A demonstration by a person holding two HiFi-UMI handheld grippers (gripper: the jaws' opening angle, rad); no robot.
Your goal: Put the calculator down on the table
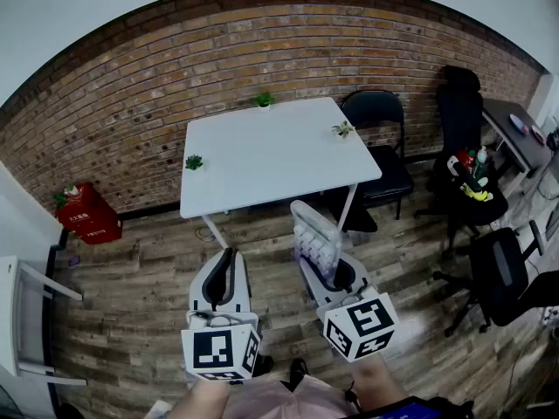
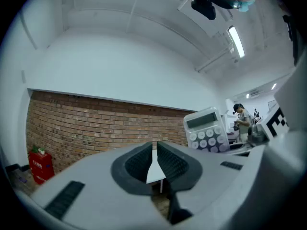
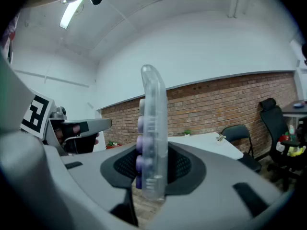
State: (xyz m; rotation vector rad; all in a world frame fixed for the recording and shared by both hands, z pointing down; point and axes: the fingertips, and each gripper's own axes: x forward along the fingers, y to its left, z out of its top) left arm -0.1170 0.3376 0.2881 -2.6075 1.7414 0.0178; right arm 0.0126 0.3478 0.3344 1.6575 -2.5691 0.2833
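left gripper [image 1: 229, 253] in front of the body, marker cube [image 1: 220, 349] nearest the camera. jaws pinched together, only a sliver between the pads, nothing in them. right gripper [image 1: 330, 276] just beside it, clamped on the calculator [image 1: 314, 238]. grip is on the lower end; the rest sticks up past the jaw tips. the right gripper view shows it edge-on, clear casing with purple keys, pads pressing both flat faces. key face and display point toward the left gripper. the calculator is in the air over the wood floor [image 1: 140, 286], on the near side of the white table [image 1: 271, 155], not resting on it. the table carries three small potted plants: left edge [image 1: 194, 161], back edge [image 1: 264, 100], right corner [image 1: 343, 129]. black folding chair [image 1: 380, 125] behind its right side, office chairs [image 1: 498, 273] further right, red crate [image 1: 87, 215] by the brick wall [image 1: 131, 85] at left. person [image 2: 242, 121] standing far off in the left gripper view.
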